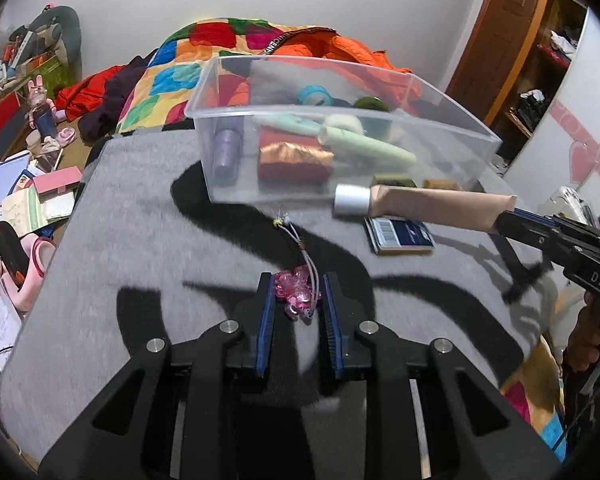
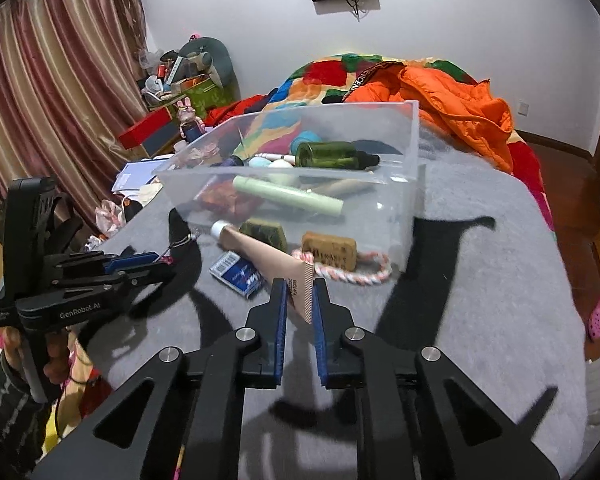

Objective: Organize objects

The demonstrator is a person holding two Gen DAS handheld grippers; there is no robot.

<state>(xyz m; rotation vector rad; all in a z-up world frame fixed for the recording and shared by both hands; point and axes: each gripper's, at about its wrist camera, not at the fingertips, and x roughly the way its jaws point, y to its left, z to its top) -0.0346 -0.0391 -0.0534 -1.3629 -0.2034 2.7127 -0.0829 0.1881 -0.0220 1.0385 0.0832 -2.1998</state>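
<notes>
Left gripper (image 1: 296,298) pinches pink bead charm (image 1: 296,294); right gripper (image 2: 300,300) clamps beige tube (image 2: 268,258), silver cap. Rope toy (image 2: 360,272) visible only from right wrist.

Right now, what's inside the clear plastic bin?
The clear plastic bin holds a green bottle, pale green tube, purple spool and red-copper pouch; anything beneath them is hidden.

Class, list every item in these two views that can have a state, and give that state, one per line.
left tongs: shut on the pink charm
right tongs: shut on the beige tube, lifted, cap on
clear bin: open, partly filled
green bottle: lying in bin, capped
blue card box: flat on mat
</notes>
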